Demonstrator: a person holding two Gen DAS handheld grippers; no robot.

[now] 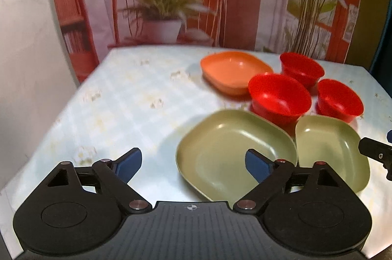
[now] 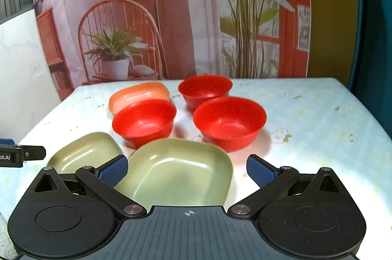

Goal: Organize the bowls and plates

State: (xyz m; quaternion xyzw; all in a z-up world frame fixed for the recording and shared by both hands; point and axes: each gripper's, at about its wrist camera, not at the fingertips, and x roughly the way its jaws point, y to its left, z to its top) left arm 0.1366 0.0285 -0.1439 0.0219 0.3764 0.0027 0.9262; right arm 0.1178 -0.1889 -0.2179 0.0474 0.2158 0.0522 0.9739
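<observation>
Two olive-green square plates lie near me: one to the left, the other to the right. Behind them stand three red bowls, also in the right wrist view. An orange square plate lies furthest back. My left gripper is open and empty, over the left green plate's near-left edge. My right gripper is open and empty, its jaws astride the right green plate.
The table has a pale blue checked cloth with small flowers. A printed backdrop of a chair and plants hangs behind its far edge. A white wall stands to the left. The right gripper's body shows at the left wrist view's right edge.
</observation>
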